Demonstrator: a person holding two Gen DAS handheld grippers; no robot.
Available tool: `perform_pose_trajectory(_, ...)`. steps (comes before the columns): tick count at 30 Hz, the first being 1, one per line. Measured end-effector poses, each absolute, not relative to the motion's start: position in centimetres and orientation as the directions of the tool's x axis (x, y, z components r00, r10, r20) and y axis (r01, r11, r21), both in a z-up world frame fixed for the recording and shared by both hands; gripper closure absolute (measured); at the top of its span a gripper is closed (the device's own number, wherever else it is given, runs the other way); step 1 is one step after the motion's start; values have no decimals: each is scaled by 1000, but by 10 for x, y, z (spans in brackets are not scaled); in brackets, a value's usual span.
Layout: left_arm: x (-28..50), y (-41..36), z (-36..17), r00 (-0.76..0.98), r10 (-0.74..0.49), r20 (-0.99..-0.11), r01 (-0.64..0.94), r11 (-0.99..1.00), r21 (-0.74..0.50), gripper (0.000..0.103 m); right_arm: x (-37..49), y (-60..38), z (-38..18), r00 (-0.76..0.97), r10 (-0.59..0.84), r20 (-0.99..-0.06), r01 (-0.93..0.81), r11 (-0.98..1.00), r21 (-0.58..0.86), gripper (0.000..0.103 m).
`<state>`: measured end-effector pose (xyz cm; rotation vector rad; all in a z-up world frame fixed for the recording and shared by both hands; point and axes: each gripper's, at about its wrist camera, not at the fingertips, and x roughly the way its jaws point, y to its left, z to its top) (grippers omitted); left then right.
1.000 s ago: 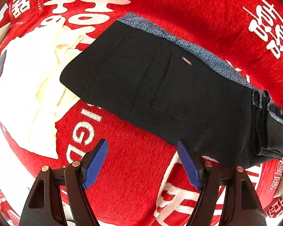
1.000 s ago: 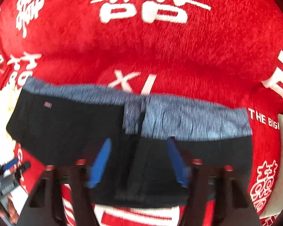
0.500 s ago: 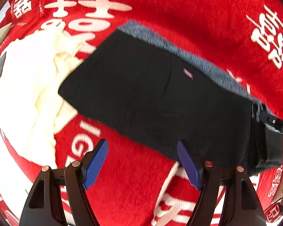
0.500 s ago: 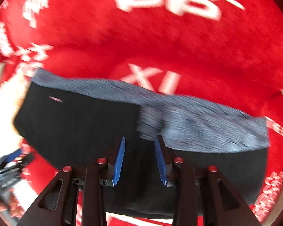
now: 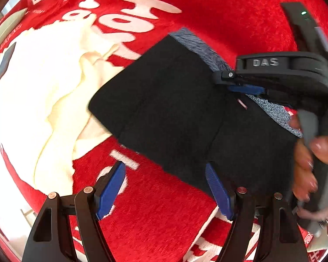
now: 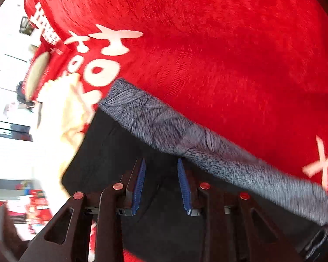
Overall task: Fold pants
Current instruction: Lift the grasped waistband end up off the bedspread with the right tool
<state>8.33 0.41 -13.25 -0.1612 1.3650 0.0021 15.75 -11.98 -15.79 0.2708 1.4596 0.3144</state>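
Observation:
Black folded pants (image 5: 175, 109) with a grey heathered waistband (image 6: 207, 148) lie on a red blanket. My left gripper (image 5: 164, 187) is open at the pants' near edge, its right finger over the black cloth and its left finger over bare blanket. My right gripper (image 6: 161, 183) points down at the black fabric (image 6: 111, 152) just below the waistband. Its jaws are closing, with cloth under the gap, and the pads are not visibly pressing on it. In the left wrist view the right gripper (image 5: 245, 89) reaches in from the right over the waistband, held by a hand (image 5: 304, 170).
A cream garment (image 5: 43, 100) lies crumpled to the left of the pants, partly under their corner. The red blanket (image 5: 164, 218) carries large white characters. A dark flat object (image 5: 5, 62) rests on the cream cloth at far left.
The right gripper swept along the waistband toward the pants' left end, its jaws narrowing, and entered the left wrist view. The left gripper shifted closer to the pants' near edge, still open.

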Motion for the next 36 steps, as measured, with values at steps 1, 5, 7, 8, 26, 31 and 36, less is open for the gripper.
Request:
perform_pose_trajectory(1, 79, 10, -132, 211, -96, -973, -105, 987, -120, 27, 162, -121, -161, 99, 348, -932, -35, 938, 346, 72)
perform_pose_trajectory(5, 73, 28, -134, 210, -109, -972, -144, 980, -141, 27, 177, -135, -156, 150, 210, -966, 62, 973, 221, 74)
perform_pose_trajectory(7, 71, 36, -132, 214, -132, -968, -159, 973, -168, 27, 175, -149, -147, 163, 233, -959, 117, 960, 253, 73)
perform_pose_trajectory(8, 70, 38, -131, 218, -142, -966, -162, 970, -179, 27, 169, -156, -141, 165, 255, -953, 121, 953, 276, 70)
perform_pose_trajectory(26, 59, 64, -164, 309, -460, -832, -236, 811, -536, 27, -19, -219, -133, 143, 53, -988, 7, 998, 55, 52)
perform_pose_trajectory(31, 64, 79, -168, 358, -536, -764, -248, 735, -632, 27, -15, -203, -136, 169, 42, -985, -15, 999, 40, 46)
perform_pose_trajectory(36, 63, 88, -173, 415, -610, -675, -244, 640, -728, 26, -14, -205, -131, 172, 58, -983, -18, 998, 55, 46)
